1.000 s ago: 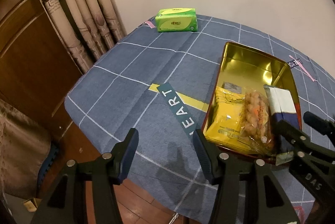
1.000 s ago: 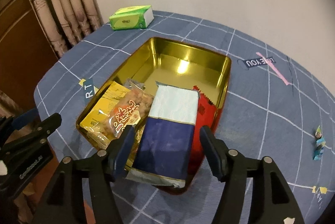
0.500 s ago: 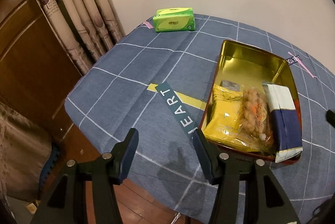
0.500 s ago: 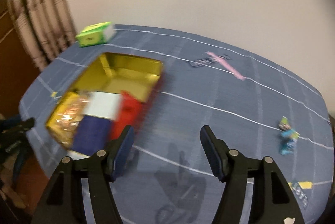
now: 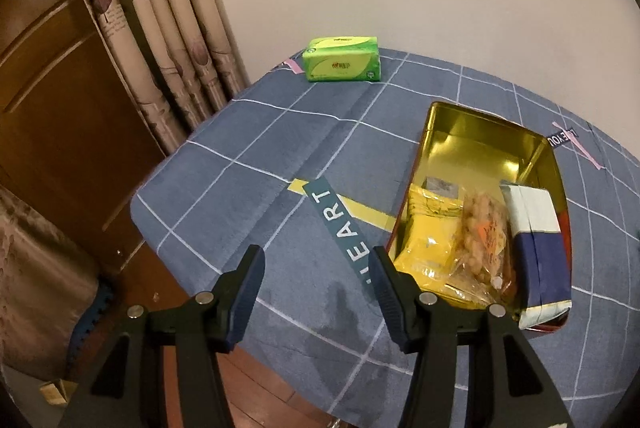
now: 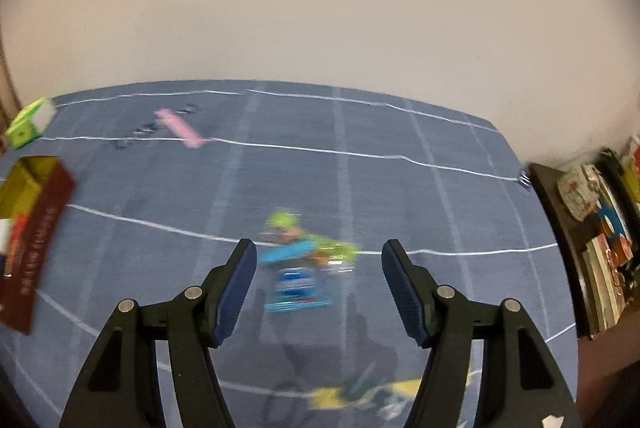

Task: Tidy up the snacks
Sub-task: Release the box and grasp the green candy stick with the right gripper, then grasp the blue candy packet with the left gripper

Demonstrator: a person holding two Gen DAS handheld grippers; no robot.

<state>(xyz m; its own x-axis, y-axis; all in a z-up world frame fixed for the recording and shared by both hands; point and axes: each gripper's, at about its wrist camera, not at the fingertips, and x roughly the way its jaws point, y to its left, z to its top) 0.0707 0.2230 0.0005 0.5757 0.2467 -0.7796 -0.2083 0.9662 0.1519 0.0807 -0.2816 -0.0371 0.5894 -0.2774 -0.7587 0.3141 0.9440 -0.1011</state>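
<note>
Tools: left point(image 5: 316, 274) empty, agape | right point(image 6: 318, 264) empty, agape | tin point(image 5: 486, 116): four packets | cloth: one blurred packet point(image 6: 298, 268)

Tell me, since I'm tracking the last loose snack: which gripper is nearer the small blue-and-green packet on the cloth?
Right. The right gripper is open, with the blue-and-green packet lying just beyond its fingertips. The left gripper hangs open beside the gold tin, with no packet in its view.

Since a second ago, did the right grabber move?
Yes. The right gripper swung away from the gold tin, which has slid to its view's left edge, and now frames the small blue-green packets, jaws open.
</note>
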